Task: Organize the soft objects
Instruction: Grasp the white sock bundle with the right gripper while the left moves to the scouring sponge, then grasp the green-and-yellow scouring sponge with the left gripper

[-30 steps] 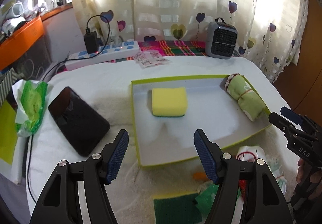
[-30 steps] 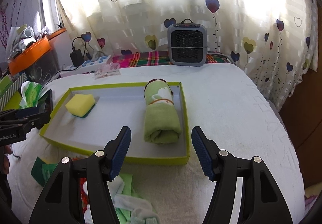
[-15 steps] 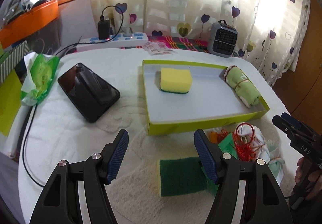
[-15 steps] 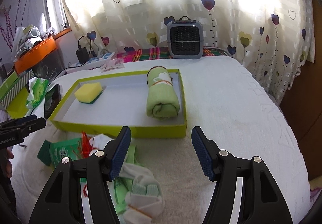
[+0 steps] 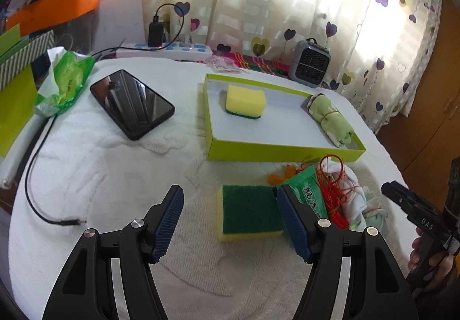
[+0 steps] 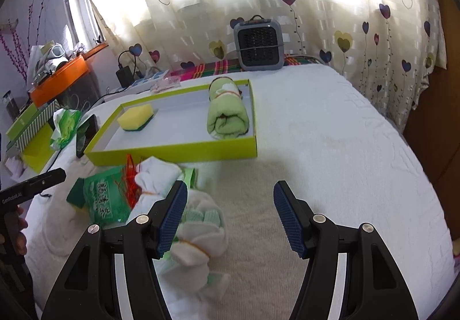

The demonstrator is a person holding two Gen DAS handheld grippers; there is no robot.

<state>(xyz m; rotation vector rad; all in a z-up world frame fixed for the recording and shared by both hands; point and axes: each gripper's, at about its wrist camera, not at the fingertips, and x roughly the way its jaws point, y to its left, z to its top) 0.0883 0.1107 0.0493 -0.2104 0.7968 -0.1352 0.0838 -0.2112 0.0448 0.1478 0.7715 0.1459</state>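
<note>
Both tools tilt downward over the bench [image 6: 330, 147]: left tool [image 5: 230, 216] spread apart by the green-topped sponge [image 5: 250, 213], right tool [image 6: 230, 215] spread, empty, beside bundled socks [image 6: 198, 236].

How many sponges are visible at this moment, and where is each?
2. One sponge, yellow side up, lies in the green tray at its left end. The other, green scouring side up, lies on the white towel in front of the tray. The pile beside it could hide more.
</note>
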